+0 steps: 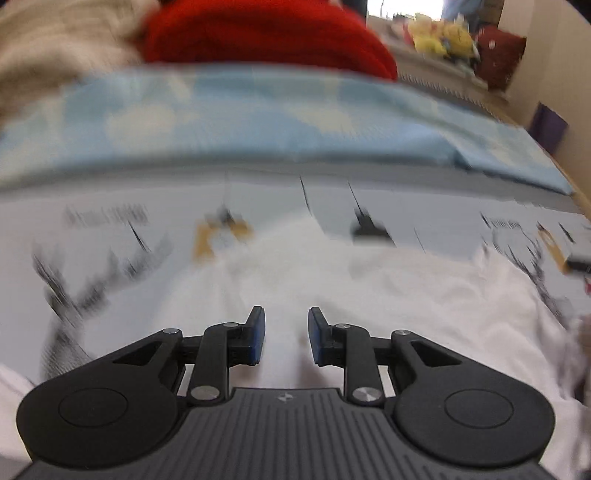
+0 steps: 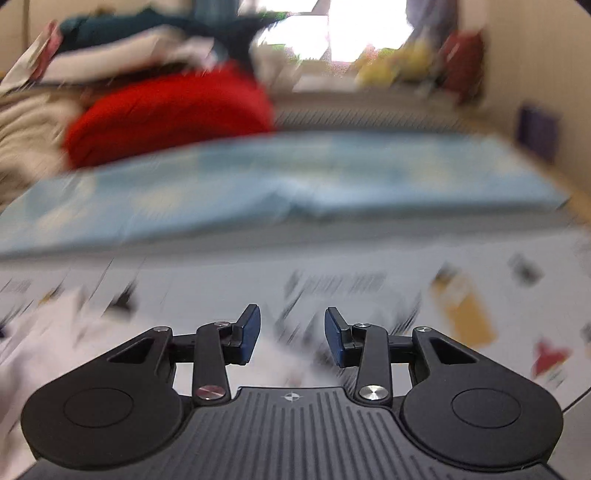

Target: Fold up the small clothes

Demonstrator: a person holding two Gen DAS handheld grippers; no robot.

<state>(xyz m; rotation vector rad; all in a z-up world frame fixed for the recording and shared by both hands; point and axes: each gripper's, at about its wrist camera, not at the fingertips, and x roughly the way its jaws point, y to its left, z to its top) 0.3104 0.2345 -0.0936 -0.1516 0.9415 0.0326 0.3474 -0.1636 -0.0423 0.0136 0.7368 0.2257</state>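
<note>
A white garment [image 1: 369, 291] lies crumpled on a pale printed sheet [image 1: 110, 236]. My left gripper [image 1: 286, 338] is open and empty, its blue pads [image 1: 258, 332] just above the white cloth. In the right wrist view my right gripper [image 2: 292, 338] is open and empty over the printed sheet [image 2: 369, 291], with the white garment [image 2: 48, 325] to its lower left. Both views are blurred by motion.
A light blue cloud-patterned blanket [image 1: 258, 122] lies beyond the sheet, also in the right wrist view [image 2: 295, 177]. Behind it are a red garment [image 1: 266, 33], a beige knit [image 1: 44, 55] and piled clothes [image 2: 129, 40]. Plush toys [image 1: 443, 37] sit near the window. A wall rises at right.
</note>
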